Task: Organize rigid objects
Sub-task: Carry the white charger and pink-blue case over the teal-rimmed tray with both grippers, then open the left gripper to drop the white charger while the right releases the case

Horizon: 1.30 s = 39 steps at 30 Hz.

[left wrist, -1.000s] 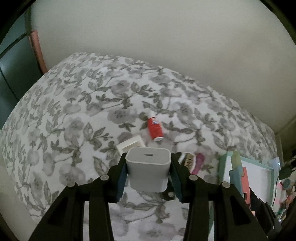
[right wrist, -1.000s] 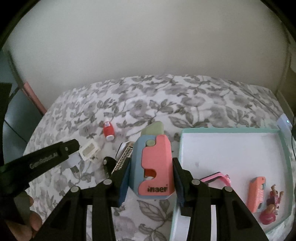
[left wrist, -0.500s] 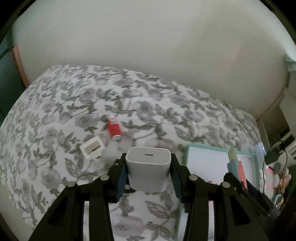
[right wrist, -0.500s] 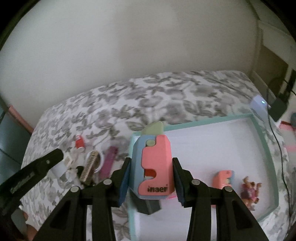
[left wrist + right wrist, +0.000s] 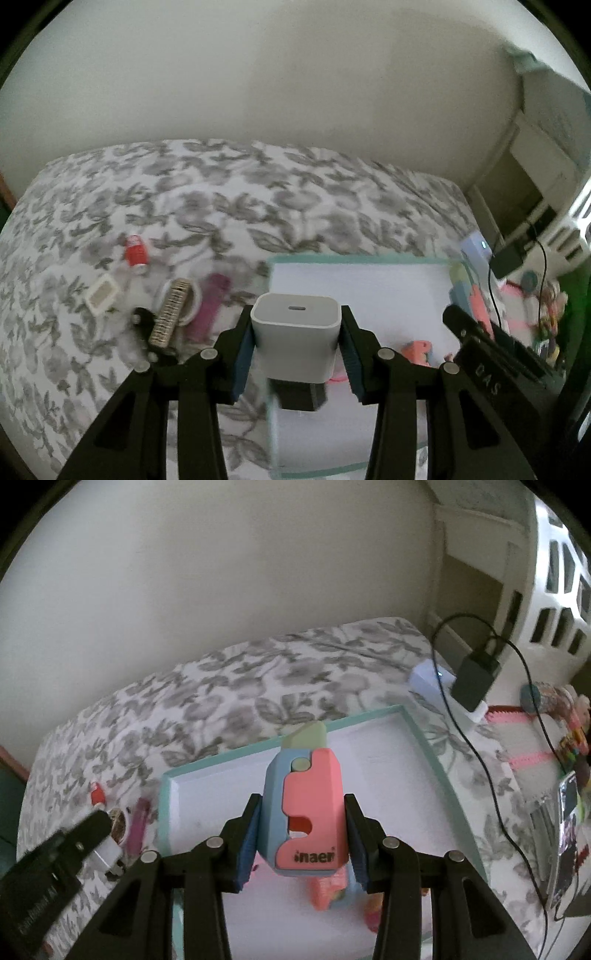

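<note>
My left gripper [image 5: 295, 347] is shut on a white charger block [image 5: 295, 341], held above the near left edge of a white tray with a teal rim [image 5: 358, 258]. In the right wrist view my right gripper [image 5: 300, 840] is shut on a pink and blue utility knife [image 5: 308, 812] with a pale green tip, hanging over the same tray [image 5: 424, 738]. A small pink and blue item [image 5: 328, 890] lies in the tray under the knife. Left of the tray on the floral bedspread lie a red bottle [image 5: 135, 253], a white square piece [image 5: 103, 293], a woven band [image 5: 171, 317] and a magenta stick [image 5: 210, 306].
A wall rises behind the bed. At the right stand a black adapter with a cable [image 5: 474, 679] on a pale blue box [image 5: 430, 681], a white lattice basket [image 5: 554, 572] and colourful clutter [image 5: 569, 746]. The left gripper's body [image 5: 55, 860] shows at the lower left of the right wrist view.
Both grippers have swept to the right, from over the bedspread to over the tray, each keeping its hold. The loose items now lie to the left.
</note>
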### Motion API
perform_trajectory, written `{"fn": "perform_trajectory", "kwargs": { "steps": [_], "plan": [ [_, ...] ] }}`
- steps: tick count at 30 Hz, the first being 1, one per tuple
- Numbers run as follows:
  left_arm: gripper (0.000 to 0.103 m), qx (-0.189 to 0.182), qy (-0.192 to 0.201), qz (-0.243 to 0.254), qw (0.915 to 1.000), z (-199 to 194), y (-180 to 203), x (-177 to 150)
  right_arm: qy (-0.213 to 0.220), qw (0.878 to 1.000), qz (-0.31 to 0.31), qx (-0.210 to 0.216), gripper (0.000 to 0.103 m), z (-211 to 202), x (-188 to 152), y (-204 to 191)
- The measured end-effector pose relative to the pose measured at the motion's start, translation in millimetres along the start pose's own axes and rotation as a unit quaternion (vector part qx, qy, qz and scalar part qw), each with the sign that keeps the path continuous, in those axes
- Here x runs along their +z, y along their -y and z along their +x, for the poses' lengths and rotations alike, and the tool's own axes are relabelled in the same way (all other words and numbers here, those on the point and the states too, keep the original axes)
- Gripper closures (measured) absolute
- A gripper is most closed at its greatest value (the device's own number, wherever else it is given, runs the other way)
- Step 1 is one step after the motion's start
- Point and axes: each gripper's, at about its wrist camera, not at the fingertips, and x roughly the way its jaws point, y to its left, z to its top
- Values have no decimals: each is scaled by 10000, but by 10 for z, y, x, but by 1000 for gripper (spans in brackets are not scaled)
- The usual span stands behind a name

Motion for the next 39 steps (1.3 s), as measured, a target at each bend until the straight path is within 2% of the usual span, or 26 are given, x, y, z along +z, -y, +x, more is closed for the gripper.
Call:
{"fn": "perform_trajectory", "kwargs": {
  "steps": [6,17,35,39],
  "plan": [
    [58,20,-287,281,9992,239,225,-69,-91,9997,178,-167,58,114,-22,214],
    [58,-147,-588,346,9976,471,344,-129,-576,9978,69,-323,57,485,-163,272],
    [57,-350,-904,295,9949,568,330,-153,-885,9948,130,-486,57,616,-213,323],
    [56,-333,-805,344,9956,491,337,-123,-903,9945,117,-509,55,586,-182,313]
  ]
}}
